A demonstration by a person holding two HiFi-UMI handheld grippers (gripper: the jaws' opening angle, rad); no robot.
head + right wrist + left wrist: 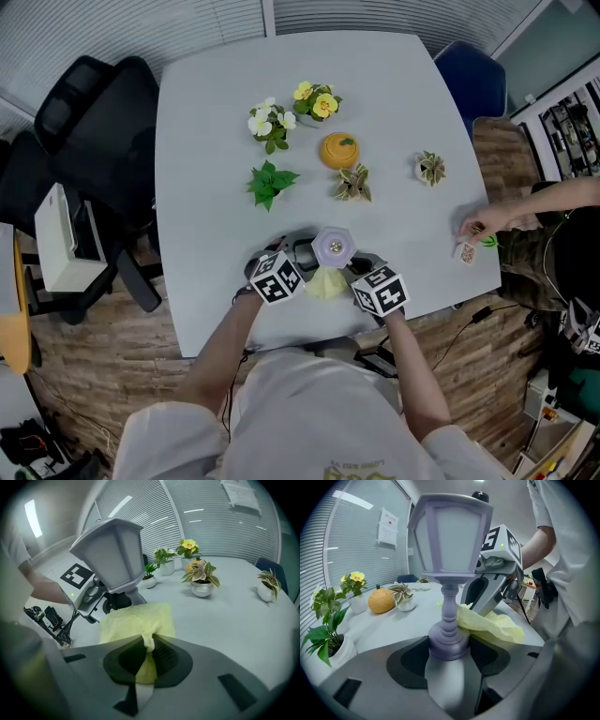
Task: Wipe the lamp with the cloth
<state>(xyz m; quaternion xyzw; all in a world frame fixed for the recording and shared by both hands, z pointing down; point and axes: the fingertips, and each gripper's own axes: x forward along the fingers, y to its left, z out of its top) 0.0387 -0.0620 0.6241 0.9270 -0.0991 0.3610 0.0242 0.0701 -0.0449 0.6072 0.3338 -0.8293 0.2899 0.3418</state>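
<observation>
A lilac lantern-shaped lamp (333, 247) stands near the table's front edge, between both grippers. My left gripper (449, 651) is shut on the lamp's round base (448, 640), and the lamp head (451, 534) rises above it. My right gripper (144, 656) is shut on a yellow cloth (137, 624), which lies bunched against the lamp's stem side (487, 623). In the head view the cloth (326, 284) shows just below the lamp, with the left gripper (291, 258) and the right gripper (361, 270) on either side.
Small potted plants (271, 182), flower pots (315, 101), an orange fruit-shaped object (338, 150) and succulents (430, 168) stand across the white table (206, 141). Another person's hand (483, 228) rests at the right edge. A black chair (94, 131) is left of the table.
</observation>
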